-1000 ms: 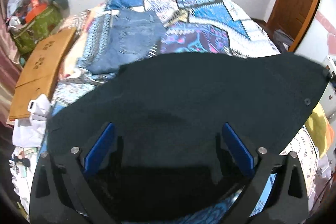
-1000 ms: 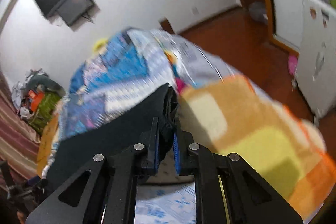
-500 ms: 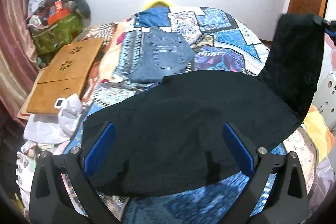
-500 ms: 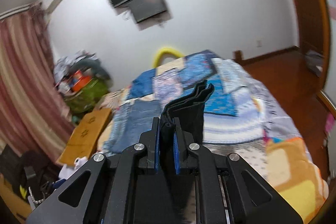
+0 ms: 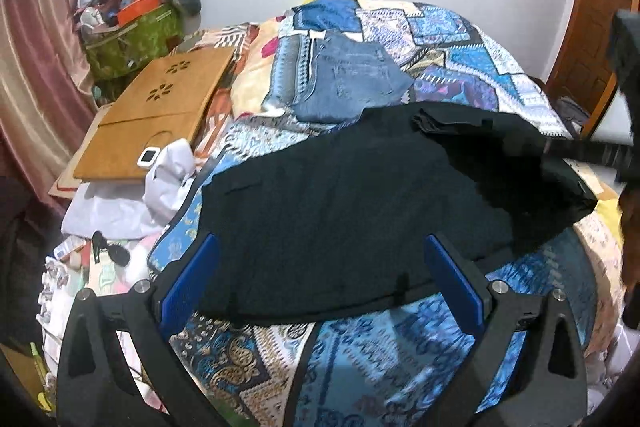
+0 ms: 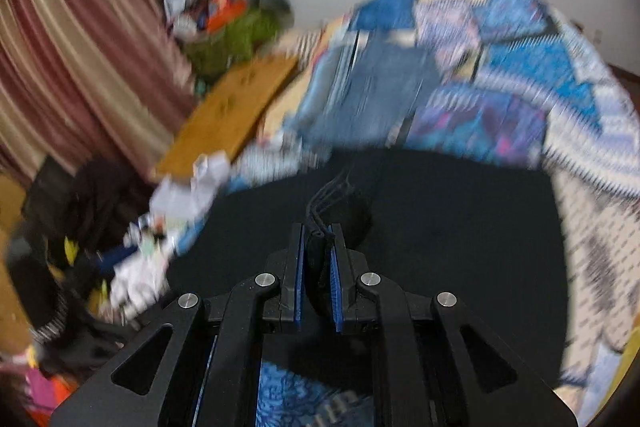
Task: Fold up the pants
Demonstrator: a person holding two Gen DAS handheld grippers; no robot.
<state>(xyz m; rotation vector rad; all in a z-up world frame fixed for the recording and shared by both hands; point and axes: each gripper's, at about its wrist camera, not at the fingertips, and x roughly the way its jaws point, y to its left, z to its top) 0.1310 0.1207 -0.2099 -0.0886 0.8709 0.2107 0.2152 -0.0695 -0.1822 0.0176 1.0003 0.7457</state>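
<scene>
Black pants point(image 5: 360, 195) lie spread across the patterned bedspread point(image 5: 400, 367). Their right end is doubled back over the rest, with its hem point(image 5: 444, 119) near the far edge. My left gripper point(image 5: 320, 239) is open, its blue pads point(image 5: 188, 279) wide apart over the pants' near edge, gripping nothing. In the blurred right wrist view, my right gripper point(image 6: 318, 247) is shut on a bunched edge of the black pants point(image 6: 460, 235) and hangs over the spread cloth.
Folded blue jeans point(image 5: 352, 79) lie further up the bed. A wooden lap desk point(image 5: 160, 115), white cloth point(image 5: 168, 171) and a green bag point(image 5: 132, 39) crowd the left side. A curtain point(image 5: 28, 67) hangs left, a wooden door point(image 5: 592, 19) stands right.
My right gripper has swung the pants' end up from the right side and over to the left, above the rest of the pants. My left gripper, still open, has drawn back from the cloth.
</scene>
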